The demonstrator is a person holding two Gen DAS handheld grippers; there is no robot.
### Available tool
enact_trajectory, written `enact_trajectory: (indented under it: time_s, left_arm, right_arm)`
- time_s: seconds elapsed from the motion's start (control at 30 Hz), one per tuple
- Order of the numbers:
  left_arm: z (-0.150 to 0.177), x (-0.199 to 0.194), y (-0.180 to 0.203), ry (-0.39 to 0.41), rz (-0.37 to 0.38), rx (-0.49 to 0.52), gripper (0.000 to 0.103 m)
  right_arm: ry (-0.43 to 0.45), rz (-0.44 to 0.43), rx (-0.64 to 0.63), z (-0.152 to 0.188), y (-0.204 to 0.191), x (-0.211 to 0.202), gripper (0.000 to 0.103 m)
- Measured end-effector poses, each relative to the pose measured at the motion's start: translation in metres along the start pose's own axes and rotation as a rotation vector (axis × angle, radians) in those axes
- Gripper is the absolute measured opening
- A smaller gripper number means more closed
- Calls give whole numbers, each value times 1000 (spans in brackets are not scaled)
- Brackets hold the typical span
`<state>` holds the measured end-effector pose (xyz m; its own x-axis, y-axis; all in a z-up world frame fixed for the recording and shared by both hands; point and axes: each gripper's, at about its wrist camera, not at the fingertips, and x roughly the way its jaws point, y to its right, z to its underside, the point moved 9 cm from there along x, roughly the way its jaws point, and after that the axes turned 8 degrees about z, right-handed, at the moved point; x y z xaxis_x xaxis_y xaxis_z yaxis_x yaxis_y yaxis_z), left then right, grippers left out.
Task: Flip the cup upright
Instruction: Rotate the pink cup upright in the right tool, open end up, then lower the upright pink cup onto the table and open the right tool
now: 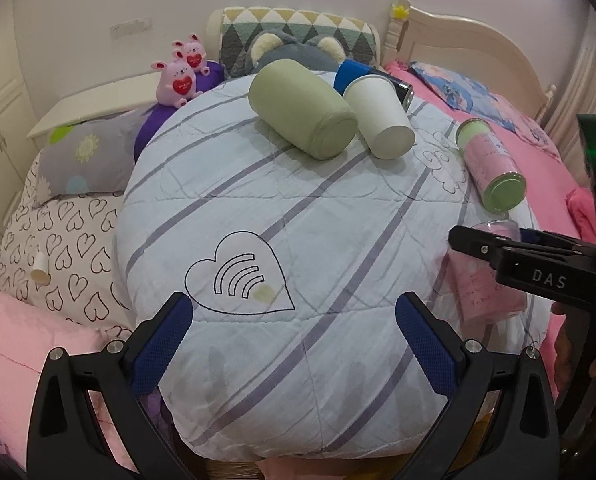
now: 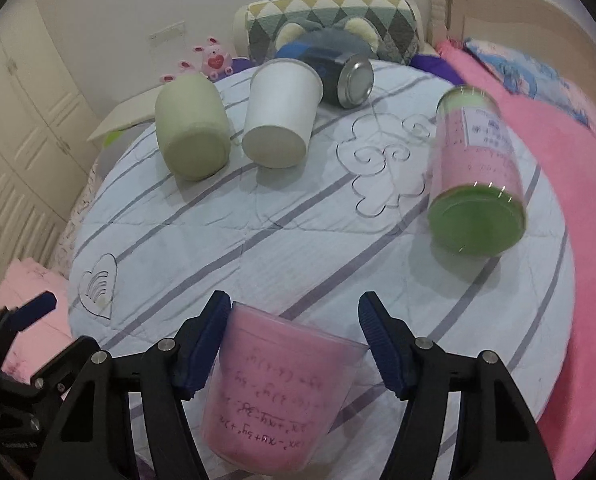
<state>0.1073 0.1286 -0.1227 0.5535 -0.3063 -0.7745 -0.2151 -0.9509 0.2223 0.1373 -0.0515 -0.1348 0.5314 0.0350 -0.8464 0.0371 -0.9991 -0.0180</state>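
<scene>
A: Right hand-held gripper [image 2: 293, 344]: spread wide, straddling the pink cup [image 2: 281, 384]. Left pad [image 2: 203, 344] touching or nearly touching the cup's wall; right pad [image 2: 382, 350] clearly apart from it. No squeeze yet.

B: And the cup itself?

A: Sitting between the two fingers on the striped quilt [image 2: 298, 240], close to the near edge. Printed formulas reading inverted, wider rim farther from the camera. Lying over or standing mouth-down? Cannot tell from here. Not upright by the look of the lettering, at any rate.

B: Seen from the other side?

A: From the left wrist view, same pink cup [image 1: 486, 280] low at the right, with the black fingers of the right tool across its upper part. Clear rim just visible above them.

B: Left hand-held gripper [image 1: 293, 340]?

A: Released, nothing between the blue pads, hanging over the heart print [image 1: 239, 272], well apart from the cup.

B: Progress, then?

A: Early, judging by this. Approach looks complete, grasp not closed, flip not begun. Left: clamp, lift, turn, set down mouth-up.

B: Farther out?

A: Pink-and-green tumbler [image 2: 478, 172] on its side to the right, white paper cup [image 2: 279, 114] and pale green cup [image 2: 191, 132] tipped at the back, blue can [image 2: 338, 74] behind those. All well apart from the right tool.
</scene>
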Motion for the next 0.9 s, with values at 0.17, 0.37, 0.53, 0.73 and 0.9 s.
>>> enact_trajectory:
  time_s: [0.17,0.37,0.53,0.73,0.9]
  left_arm:
    - [-3,0,2,4,-5,-5,103]
    - [-5,1,7,11,-14,-5,103]
    - [0,5,12,-5,-18,-7,103]
    - [5,2,13,-3,-29,-15,103]
    - [4,-3,11,13,-33,-29,103]
  right_arm:
    - [106,-11,-17,-15,1,-19,68]
    - [251,52,-76,-27,7,-35,68]
    - [219,3,-103,-13,-3,-20,68]
    - [242,-41,-121,-5,-11,-23,69]
    - [288,-38,-118,-10,-9,-36,81]
